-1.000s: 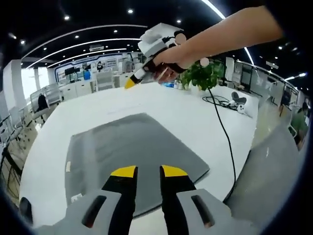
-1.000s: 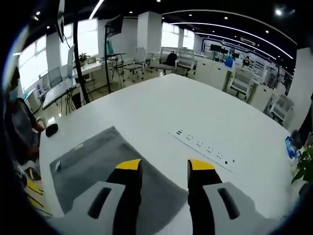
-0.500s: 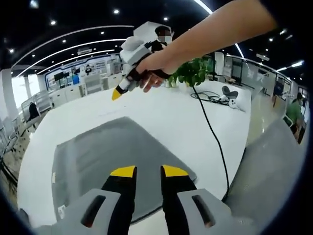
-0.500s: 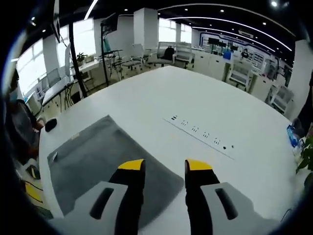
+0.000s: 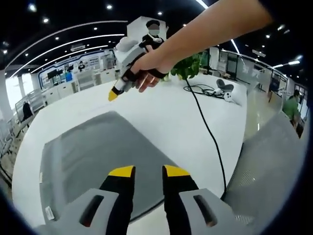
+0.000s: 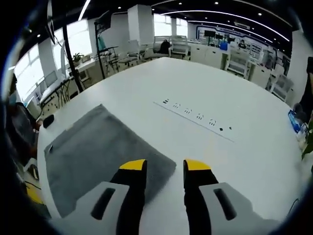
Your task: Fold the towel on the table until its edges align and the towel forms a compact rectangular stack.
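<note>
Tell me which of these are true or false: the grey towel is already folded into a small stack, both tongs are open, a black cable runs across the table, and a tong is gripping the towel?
1. The grey towel is folded into a small stack. False: it lies spread flat on the white table.
2. The left tongs and right tongs are open. True.
3. A black cable runs across the table. True.
4. A tong is gripping the towel. False: both are empty, above it.
</note>
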Available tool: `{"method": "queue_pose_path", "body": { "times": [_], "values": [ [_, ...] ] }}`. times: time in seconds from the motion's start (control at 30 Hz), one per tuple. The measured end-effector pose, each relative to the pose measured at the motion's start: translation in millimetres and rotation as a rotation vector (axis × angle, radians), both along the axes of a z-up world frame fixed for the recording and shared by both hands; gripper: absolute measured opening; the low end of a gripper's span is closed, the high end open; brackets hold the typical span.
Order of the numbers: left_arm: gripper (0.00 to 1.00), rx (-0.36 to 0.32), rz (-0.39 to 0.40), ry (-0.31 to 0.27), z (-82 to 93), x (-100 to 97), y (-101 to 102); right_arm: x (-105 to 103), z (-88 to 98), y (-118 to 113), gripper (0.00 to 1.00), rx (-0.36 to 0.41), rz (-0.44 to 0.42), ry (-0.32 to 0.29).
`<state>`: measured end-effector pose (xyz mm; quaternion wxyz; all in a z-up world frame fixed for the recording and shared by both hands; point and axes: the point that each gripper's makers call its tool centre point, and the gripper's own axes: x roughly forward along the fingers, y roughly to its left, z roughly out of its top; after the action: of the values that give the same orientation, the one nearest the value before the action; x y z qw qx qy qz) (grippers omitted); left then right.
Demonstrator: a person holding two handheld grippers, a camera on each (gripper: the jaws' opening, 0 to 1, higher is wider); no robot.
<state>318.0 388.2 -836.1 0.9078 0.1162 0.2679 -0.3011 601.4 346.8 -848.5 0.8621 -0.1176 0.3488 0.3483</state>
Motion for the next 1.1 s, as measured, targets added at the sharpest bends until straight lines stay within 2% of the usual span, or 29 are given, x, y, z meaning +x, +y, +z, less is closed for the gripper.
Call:
{"method": "queue_pose_path", "body": {
  "times": [0.1, 0.17, 0.57, 0.8, 1.1],
  "values": [
    [0.24, 0.014, -0.023, 0.011, -7.4, -2.4, -9, -1, -7.4, -3, 0.28, 0.003, -0.003, 0.012],
    [0.24, 0.016, -0.035, 0.021, -12.2, -3.9, -16, -3, -9.8, 1, 0.29, 0.057, -0.017, 0.036],
    [0.23, 0.014, -0.081, 0.085, -41.5, -20.2, -50, -4, -36.7, -4, 0.25, 0.039, 0.007, 0.052],
    [0.22, 0.028, -0.093, 0.118, -56.6, -23.6, -57, -4, -45.5, -7, 0.24, 0.040, 0.004, 0.059],
    [0.21, 0.068, -0.099, 0.148, -69.7, -21.3, -60, -5, -45.9, -8, 0.22, 0.049, 0.006, 0.056]
  ]
}}
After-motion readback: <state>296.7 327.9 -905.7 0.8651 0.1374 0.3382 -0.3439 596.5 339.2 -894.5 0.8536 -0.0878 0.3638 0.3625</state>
